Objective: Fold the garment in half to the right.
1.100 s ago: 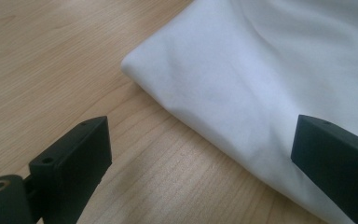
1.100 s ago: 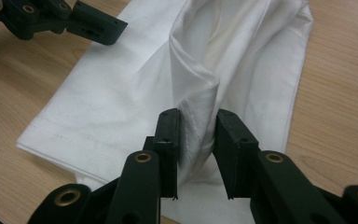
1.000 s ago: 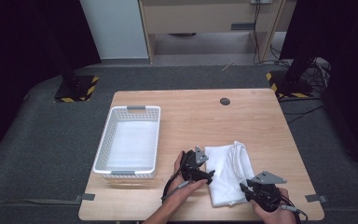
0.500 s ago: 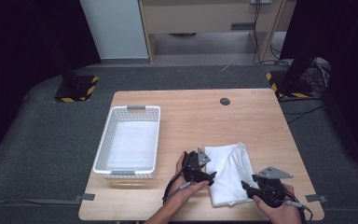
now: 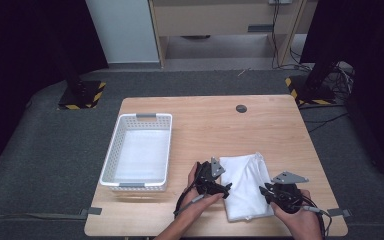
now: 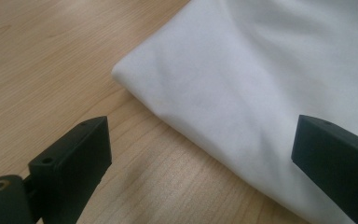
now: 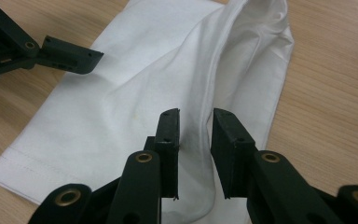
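High view: folded white cloth (image 5: 245, 185) flat on the near right part of the wooden table (image 5: 260, 125), left gripper (image 5: 219, 186) at its left edge, right gripper (image 5: 269, 194) at its right edge; white plastic basket (image 5: 115, 150) well apart to the left.
Left gripper view: jaws spread wide, one over bare wood, the other over the cloth (image 6: 261, 70); folded edge between them, nothing pinched.
Right gripper view: jaws narrowed around a raised ridge of fabric (image 7: 205, 116), just been closing; pads near the fold but seemingly not yet pressing on it.
Step in hand: probably gripping the cloth at both sides for another fold or a lift.
Doing it well: close fully on the ridge, catching every layer; slide the lower left jaw under the edge before closing; lift both sides evenly.
Risk: grabbing the top layer alone, so the fold falls open.
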A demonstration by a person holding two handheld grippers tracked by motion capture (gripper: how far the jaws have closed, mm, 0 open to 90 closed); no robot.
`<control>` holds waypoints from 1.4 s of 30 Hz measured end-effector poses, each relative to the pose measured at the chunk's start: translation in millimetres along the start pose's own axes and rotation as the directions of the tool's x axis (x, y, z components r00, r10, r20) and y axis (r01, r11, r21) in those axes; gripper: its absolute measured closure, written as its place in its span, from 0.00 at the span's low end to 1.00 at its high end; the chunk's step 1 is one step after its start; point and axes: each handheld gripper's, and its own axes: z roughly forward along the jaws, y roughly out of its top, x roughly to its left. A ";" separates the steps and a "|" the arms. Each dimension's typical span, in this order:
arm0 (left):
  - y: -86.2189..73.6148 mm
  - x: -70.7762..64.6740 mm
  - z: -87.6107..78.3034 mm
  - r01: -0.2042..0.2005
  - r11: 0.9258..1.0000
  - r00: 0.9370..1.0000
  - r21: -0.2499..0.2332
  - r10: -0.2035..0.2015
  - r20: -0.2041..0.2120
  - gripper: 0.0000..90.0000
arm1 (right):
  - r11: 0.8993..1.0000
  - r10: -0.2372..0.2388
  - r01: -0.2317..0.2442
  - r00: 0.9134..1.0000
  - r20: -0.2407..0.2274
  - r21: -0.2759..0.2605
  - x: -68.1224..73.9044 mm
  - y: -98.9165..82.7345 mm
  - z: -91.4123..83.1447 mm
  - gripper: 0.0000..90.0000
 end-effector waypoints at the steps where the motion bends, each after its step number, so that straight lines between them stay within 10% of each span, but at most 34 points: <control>1: 0.1 0.2 -0.1 0.000 1.000 1.000 -0.001 0.000 -0.001 0.04 | 1.000 -0.002 0.002 1.000 -0.001 0.004 0.0 0.3 0.7 0.79; 11: -0.3 0.9 0.0 0.000 1.000 1.000 0.007 0.000 -0.006 0.04 | 1.000 0.006 -0.006 1.000 0.015 -0.011 -3.8 4.8 -2.8 0.99; 24: -1.9 0.4 2.9 -0.006 1.000 1.000 0.025 0.006 -0.018 0.04 | 0.993 0.112 -0.113 0.992 0.056 0.018 -29.7 -19.3 5.1 0.87; 42: -1.4 0.3 3.1 0.009 1.000 1.000 0.024 -0.009 -0.009 0.04 | 0.993 0.065 -0.074 0.994 0.089 0.097 -35.3 -35.0 15.3 0.85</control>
